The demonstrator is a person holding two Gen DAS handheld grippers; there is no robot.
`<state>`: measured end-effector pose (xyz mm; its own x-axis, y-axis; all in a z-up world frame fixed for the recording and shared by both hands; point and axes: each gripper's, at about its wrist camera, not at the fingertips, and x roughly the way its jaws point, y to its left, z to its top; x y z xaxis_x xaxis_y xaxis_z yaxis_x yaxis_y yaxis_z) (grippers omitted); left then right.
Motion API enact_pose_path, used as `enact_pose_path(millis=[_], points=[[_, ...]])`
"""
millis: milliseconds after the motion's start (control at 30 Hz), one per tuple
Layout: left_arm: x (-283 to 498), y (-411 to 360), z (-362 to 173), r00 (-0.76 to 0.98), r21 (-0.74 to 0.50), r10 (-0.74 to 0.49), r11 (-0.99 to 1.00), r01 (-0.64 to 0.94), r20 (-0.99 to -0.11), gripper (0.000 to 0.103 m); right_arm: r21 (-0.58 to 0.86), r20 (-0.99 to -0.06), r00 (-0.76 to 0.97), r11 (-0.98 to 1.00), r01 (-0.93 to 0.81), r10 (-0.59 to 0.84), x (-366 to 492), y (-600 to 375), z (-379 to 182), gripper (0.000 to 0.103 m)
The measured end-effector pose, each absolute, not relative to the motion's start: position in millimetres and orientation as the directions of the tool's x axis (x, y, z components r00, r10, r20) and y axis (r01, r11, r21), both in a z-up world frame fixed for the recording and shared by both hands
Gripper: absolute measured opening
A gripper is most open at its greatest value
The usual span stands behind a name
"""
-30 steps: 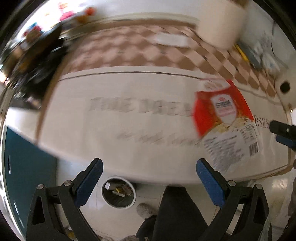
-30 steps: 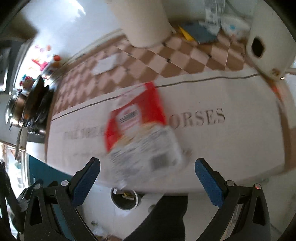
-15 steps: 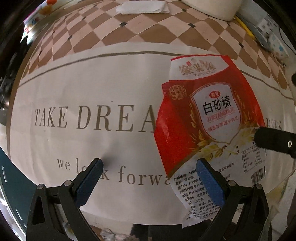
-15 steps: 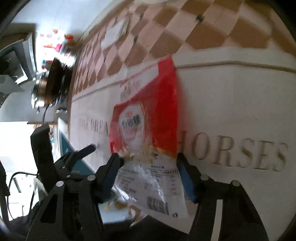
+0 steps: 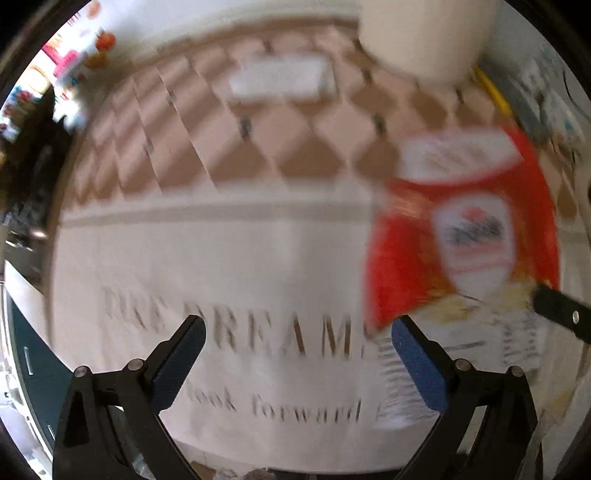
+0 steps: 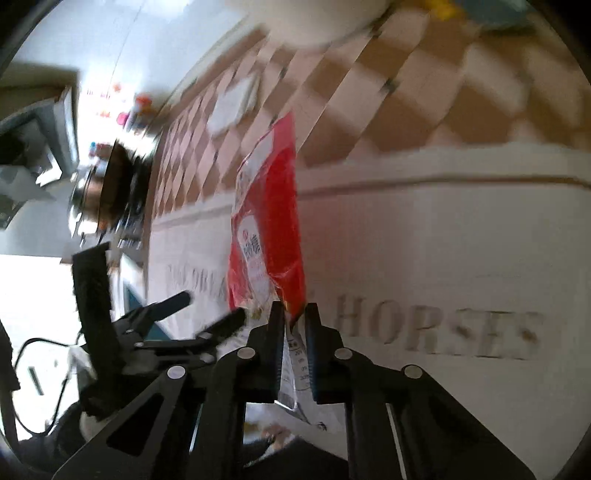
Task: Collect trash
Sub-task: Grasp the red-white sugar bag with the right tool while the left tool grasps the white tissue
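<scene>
An empty red and white sugar bag (image 6: 267, 229) is pinched at its lower clear edge by my right gripper (image 6: 295, 317), which is shut on it and holds it edge-on above the table. In the left wrist view the same bag (image 5: 465, 236) hangs at the right, blurred, with a right fingertip (image 5: 561, 310) at its edge. My left gripper (image 5: 295, 347) is open and empty, left of the bag, over the printed tablecloth (image 5: 221, 258). It also shows in the right wrist view (image 6: 207, 314) at the left.
A white paper napkin (image 5: 280, 77) lies on the checked part of the cloth at the back. A large cream cylinder (image 5: 424, 33) stands at the back right. Dark cookware (image 6: 114, 184) sits at the table's left end. Small clutter lies at the far right.
My right gripper has closed on the bag's lower edge and lifted it off the cloth, turning it edge-on. My left gripper stays open and has drawn back from the table.
</scene>
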<state>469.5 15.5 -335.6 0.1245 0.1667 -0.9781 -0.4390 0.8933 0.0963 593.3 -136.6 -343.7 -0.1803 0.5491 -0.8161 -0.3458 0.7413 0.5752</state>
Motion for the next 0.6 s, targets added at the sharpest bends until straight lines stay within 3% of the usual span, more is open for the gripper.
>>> enact_pose_path(millis=[200, 467, 533, 600], points=[[538.9, 64.4, -309.7, 0.173, 0.129, 0.259, 0.832, -0.54, -0.95, 0.103, 0.424, -0.884, 0.108, 0.878, -0.222, 0.454, 630.2, -193.9, -311.9, 0.011], [621.9, 118.5, -366.0, 0.141, 0.14, 0.254, 0.83, -0.54, -0.957, 0.102, 0.422, -0.884, 0.211, 0.906, -0.026, 0.417, 671.2, -228.2, -330.3, 0.011], [629.5, 127.4, -379.9, 0.142, 0.111, 0.218, 0.839, -0.532, -0.966, 0.097, 0.428, -0.882, 0.216, 0.904, -0.005, 0.419, 676.4, -227.3, -336.2, 0.011], [628.4, 135.6, -378.5, 0.215, 0.01, 0.152, 0.837, -0.547, -0.965, 0.074, 0.436, -0.88, 0.209, 0.9, -0.004, 0.427, 679.9, -220.4, -341.1, 0.011]])
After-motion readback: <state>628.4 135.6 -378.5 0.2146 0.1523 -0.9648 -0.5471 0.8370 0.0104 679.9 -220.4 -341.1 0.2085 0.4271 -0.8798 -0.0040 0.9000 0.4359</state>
